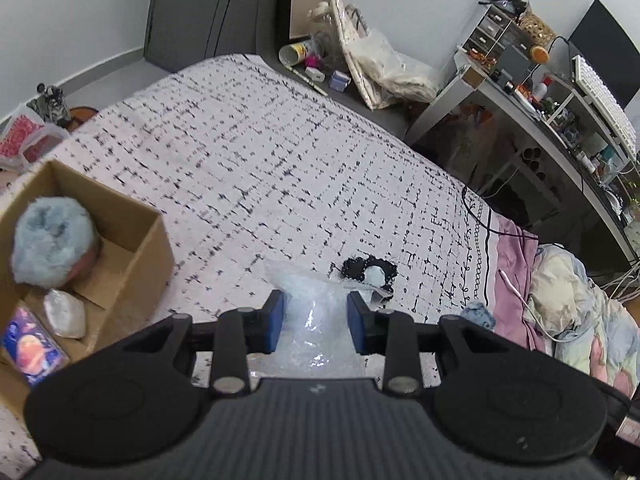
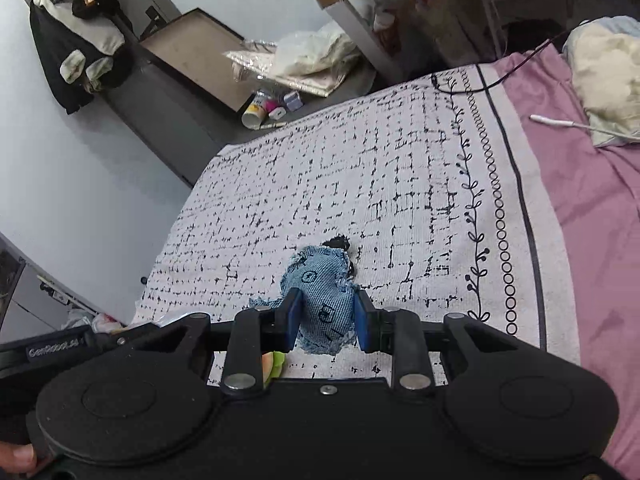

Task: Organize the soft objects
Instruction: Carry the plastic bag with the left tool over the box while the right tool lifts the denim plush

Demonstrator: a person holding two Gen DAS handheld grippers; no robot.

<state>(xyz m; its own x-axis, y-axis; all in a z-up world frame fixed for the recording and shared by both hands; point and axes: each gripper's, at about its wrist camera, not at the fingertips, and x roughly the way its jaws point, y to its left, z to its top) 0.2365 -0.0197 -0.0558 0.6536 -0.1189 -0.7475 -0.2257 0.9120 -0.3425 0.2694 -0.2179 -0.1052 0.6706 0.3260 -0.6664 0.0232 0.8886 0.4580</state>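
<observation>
Clamping a clear plastic bag (image 1: 316, 320), the left hand-held gripper (image 1: 316, 322) alone shows the cardboard box (image 1: 132, 240) — the right hand-held gripper (image 2: 326, 322) pinches denim (image 2: 320, 300).

"GenRobot.ai" partly legible on the black bar (image 2: 52, 351) at lower left, other print too small to read

The bed's blanket (image 1: 280, 152) is white with a broken black grid, and its border (image 2: 492, 200) carries black circles and a leafy vine — beyond it the sheet (image 2: 592, 208) is plain mauve. The cardboard box (image 1: 136, 240) is brown, holding a pale grey-blue fluffy ball (image 1: 52, 240). The denim scrap (image 2: 324, 300) is light blue with dark printed marks; the bag (image 1: 316, 320) is clear — glinting white.
</observation>
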